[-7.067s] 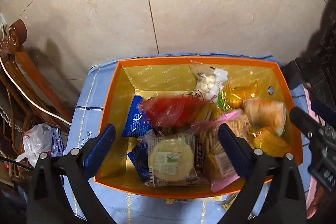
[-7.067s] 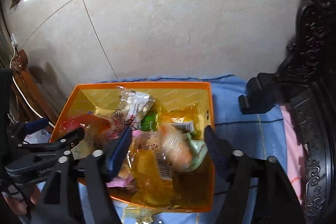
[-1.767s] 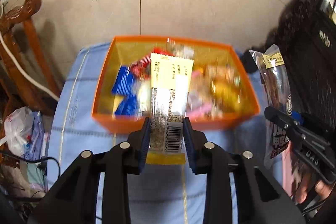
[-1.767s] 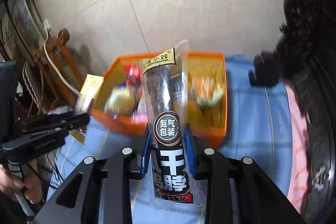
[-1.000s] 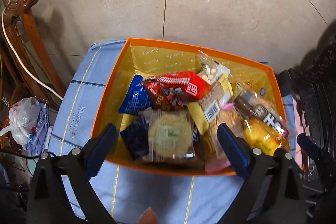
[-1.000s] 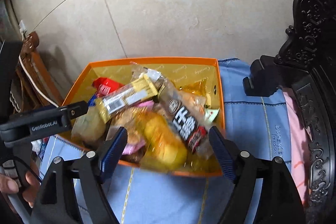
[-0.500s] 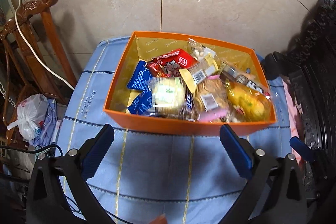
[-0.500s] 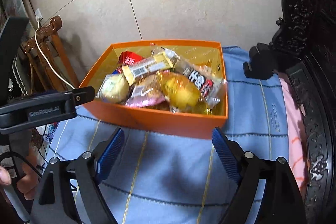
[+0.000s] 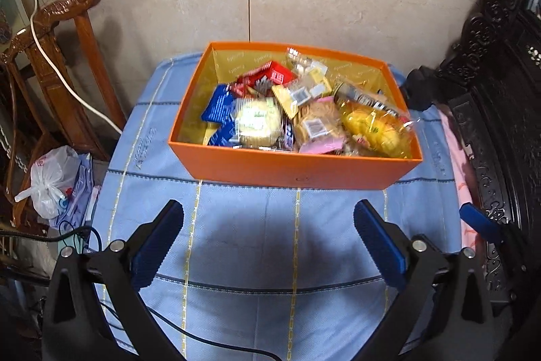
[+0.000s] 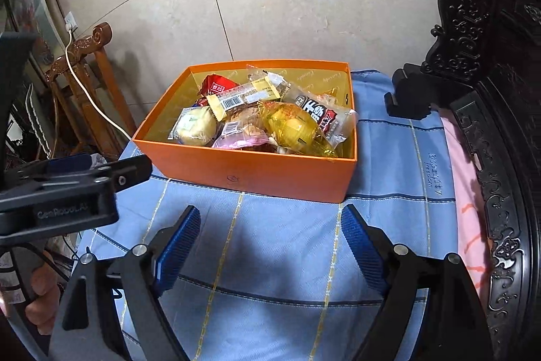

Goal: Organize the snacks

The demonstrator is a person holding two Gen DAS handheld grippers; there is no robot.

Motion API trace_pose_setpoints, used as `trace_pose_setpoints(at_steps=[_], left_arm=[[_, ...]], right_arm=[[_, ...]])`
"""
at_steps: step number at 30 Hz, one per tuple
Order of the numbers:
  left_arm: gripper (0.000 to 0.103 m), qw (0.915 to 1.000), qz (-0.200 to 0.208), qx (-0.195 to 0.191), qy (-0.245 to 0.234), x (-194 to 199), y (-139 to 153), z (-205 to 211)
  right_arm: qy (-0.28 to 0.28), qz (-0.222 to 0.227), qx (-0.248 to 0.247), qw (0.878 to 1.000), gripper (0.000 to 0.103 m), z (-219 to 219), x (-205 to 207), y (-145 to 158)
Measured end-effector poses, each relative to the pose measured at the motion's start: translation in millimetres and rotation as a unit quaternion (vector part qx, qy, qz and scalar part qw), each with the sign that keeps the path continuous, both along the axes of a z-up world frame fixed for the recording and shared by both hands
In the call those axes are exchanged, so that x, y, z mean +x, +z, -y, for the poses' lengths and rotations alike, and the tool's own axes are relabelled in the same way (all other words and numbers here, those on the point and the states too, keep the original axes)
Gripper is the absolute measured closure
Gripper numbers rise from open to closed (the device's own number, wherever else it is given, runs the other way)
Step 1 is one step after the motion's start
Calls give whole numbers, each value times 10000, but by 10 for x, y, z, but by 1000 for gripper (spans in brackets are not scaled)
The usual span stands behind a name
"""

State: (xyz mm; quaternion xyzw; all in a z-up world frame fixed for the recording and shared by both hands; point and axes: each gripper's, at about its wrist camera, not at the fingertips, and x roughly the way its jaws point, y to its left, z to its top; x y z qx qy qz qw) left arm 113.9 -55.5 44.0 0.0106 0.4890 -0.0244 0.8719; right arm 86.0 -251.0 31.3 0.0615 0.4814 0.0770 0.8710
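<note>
The orange box [image 9: 294, 170] sits on the blue cloth [image 9: 236, 259], packed with snacks: a red packet [image 9: 267, 76], blue packets [image 9: 218, 105], a round cake [image 9: 258, 120], a yellow bun [image 10: 290, 124], a dark pack [image 10: 318, 115] and a barcoded bar [image 10: 243, 97] on top. My left fingers [image 9: 268, 242] and right fingers [image 10: 270, 251] gape empty, short of the box.

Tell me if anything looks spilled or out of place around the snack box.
Nothing has spilled. Every snack sits inside the orange box. The only untidy bit: the dark sausage pack and the yellow pack are heaped at the right end, poking up near the rim. The blue cloth in front is bare.
</note>
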Motion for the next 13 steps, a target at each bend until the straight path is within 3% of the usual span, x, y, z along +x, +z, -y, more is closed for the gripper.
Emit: trace_pose_setpoints(at_steps=[3, 13], left_arm=[[4, 9993, 352, 126, 32, -100, 80, 4], [4, 9997, 147, 100, 141, -127, 78, -21]], right_arm=[[16, 31, -8, 10000, 17, 6, -34, 20], [33, 57, 1, 10000, 17, 4, -105, 43]])
